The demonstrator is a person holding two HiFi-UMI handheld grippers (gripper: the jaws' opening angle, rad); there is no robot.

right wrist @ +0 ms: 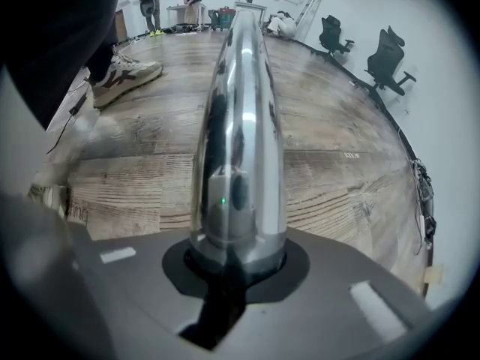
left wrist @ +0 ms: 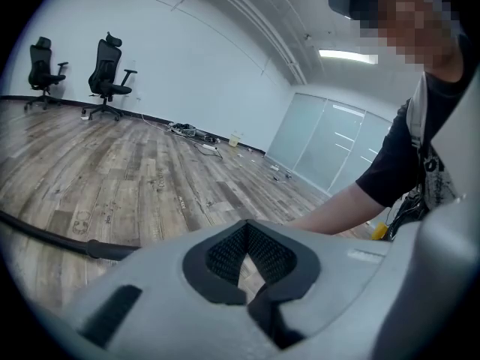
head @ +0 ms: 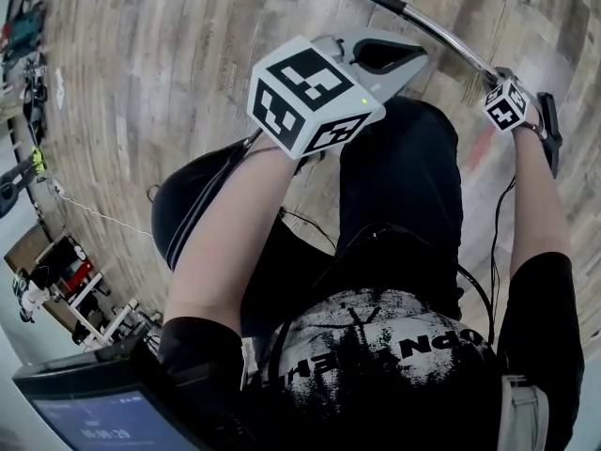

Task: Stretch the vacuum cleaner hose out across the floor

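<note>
On the wood floor (left wrist: 150,178), the black hose (left wrist: 45,236) lies flat. Its long axis runs level from the left edge of the left gripper view to behind the left tool (left wrist: 246,235). Left tool: jaws fully together, nothing between them. Right tool (right wrist: 236,265): jaws clamped on the chrome tube (right wrist: 238,111). The tube's long axis runs straight away from the right tool, low over the floor, pointing toward the far end of the room. A shoe (right wrist: 124,77) stands left of the tube. Two office chairs (right wrist: 386,51) stand right of the tube, well apart.
</note>
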